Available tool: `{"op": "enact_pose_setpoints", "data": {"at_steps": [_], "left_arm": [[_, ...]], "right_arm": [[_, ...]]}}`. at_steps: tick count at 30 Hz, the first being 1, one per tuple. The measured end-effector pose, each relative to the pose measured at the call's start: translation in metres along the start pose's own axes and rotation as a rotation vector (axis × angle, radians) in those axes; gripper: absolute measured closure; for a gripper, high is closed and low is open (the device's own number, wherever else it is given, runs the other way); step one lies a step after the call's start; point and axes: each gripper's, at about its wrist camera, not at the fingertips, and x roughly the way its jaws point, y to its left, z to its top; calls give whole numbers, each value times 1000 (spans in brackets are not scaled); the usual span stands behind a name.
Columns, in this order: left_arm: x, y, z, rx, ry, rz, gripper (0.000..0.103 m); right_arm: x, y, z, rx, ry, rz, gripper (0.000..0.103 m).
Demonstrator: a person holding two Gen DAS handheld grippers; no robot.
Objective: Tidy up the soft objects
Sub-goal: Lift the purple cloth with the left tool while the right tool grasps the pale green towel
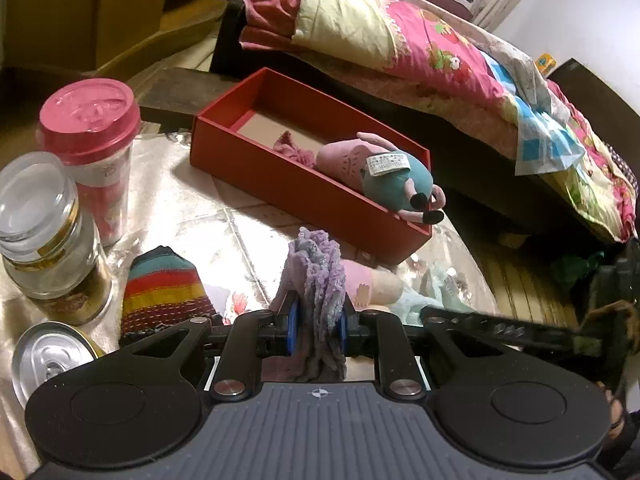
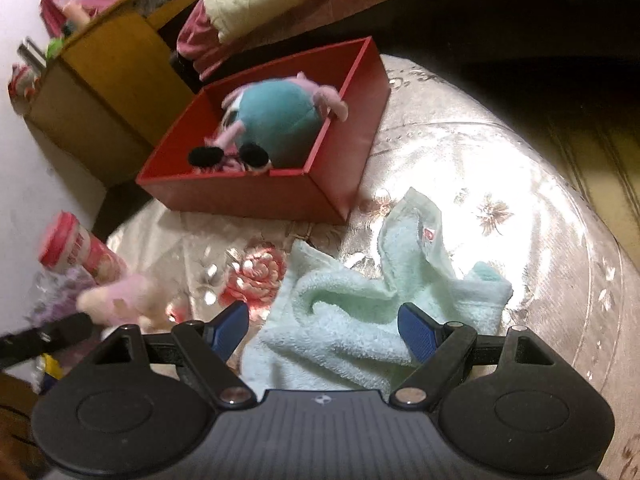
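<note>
My left gripper (image 1: 317, 322) is shut on a crumpled purple cloth (image 1: 320, 268), which stands up between the blue pads above the table. Beyond it, a red box (image 1: 280, 184) holds a teal and pink plush toy (image 1: 384, 172) and a dark pink cloth (image 1: 292, 148). A rainbow-striped knit piece (image 1: 164, 284) lies to the left, a pale pink soft item (image 1: 372, 280) to the right. My right gripper (image 2: 324, 320) is open, its fingers on either side of a rumpled mint-green towel (image 2: 360, 312). The red box (image 2: 240, 196) with the plush toy (image 2: 280, 120) sits behind the towel.
A pink-lidded cup (image 1: 92, 152), a glass jar (image 1: 44, 232) and a metal can (image 1: 48, 356) stand at the table's left. The table's glossy floral cover (image 2: 480, 184) curves to an edge at the right. A bed with a pink quilt (image 1: 400, 40) and a wooden cabinet (image 2: 100, 80) lie beyond.
</note>
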Motion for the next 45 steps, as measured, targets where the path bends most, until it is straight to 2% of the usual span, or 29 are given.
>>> {"op": "enact_pose_setpoints", "data": {"at_steps": [2,4,5,6,7,9,11,16,26,42,45], "left_arm": [[-1,0,1,8,-3,-6,86],[-2,0,0,23,-7,21,86],[-1,-1,-1,35,-4,36,86],[1,-1,-1,44,8,51,86],[4,1,-2,37,23,60,86],[9,6,-4,10,57,47,86],[11,9,-7,8,70,47,85],[15,8,-10,26,78,77,84],[23,3,-15,71,84,122,82],[18,-1,-14,95,59,134,80],[19,-1,-15,109,61,151,85]], "right_arm": [[11,3,-1,-32,25,-33,46],[22,5,-5,-62,60,-58,50],[25,5,-7,-73,67,-70,60],[26,6,-8,-91,67,-78,74],[25,7,-9,-103,67,-78,81],[24,5,-8,-75,85,-42,103],[22,9,-9,-96,88,-37,103],[14,33,-16,-230,51,-81,103],[8,56,-23,-389,0,-159,103],[0,67,-25,-498,-60,-243,103],[-2,69,-25,-530,-85,-273,103]]}}
